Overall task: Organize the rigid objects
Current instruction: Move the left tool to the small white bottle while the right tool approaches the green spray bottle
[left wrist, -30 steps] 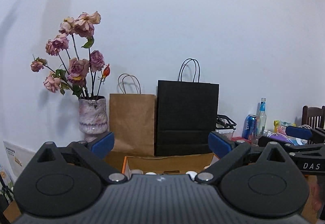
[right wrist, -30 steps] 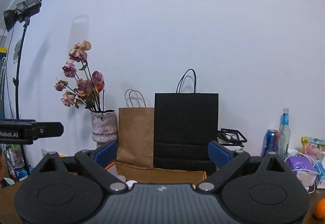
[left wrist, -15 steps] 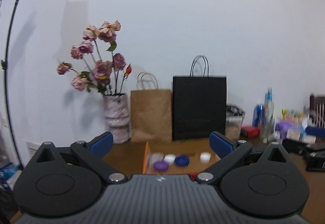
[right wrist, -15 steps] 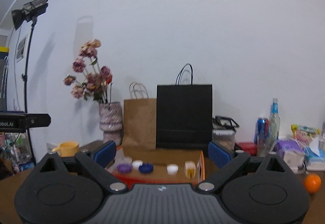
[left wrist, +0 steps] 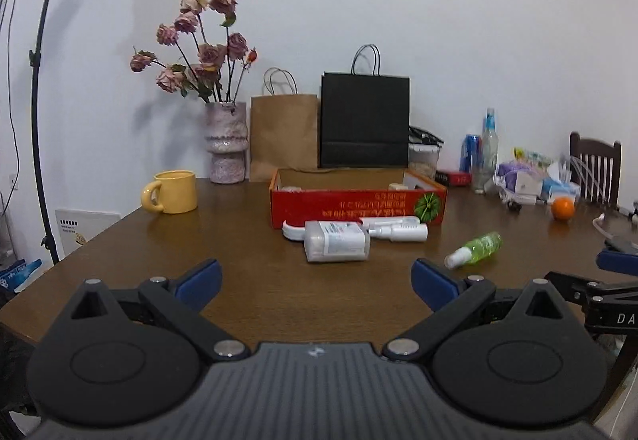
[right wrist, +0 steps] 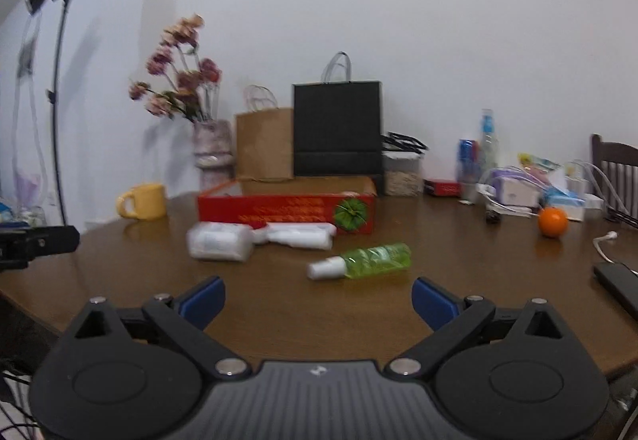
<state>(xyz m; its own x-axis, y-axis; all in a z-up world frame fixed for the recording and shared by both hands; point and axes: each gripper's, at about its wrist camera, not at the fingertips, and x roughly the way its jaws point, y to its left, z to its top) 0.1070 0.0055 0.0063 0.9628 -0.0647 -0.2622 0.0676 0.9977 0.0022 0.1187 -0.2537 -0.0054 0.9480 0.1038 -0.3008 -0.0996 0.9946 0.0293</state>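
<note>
The green spray bottle (right wrist: 365,260) lies on its side on the brown wooden table (right wrist: 458,264), white cap pointing left, well in front of the red cardboard box (right wrist: 287,214) and apart from the other loose items. It looks like a small, light, hard plastic cylinder, likely smooth and prone to rolling, so the safest hold would be across the middle of the green body rather than on the narrower cap. Nearer the box lie a clear rectangular plastic container (left wrist: 335,246) with a printed label and, touching it, a white tube-like bottle (left wrist: 394,230); both appear stiff and light, the container's flat sides offering a steadier pinch. The right gripper (right wrist: 317,300) hovers low over the table just short of the green bottle, jaws spread wide and holding nothing. The left gripper (left wrist: 317,282) likewise hangs spread and empty, facing the container. A yellow mug (left wrist: 171,192) stands well off to the left.
</note>
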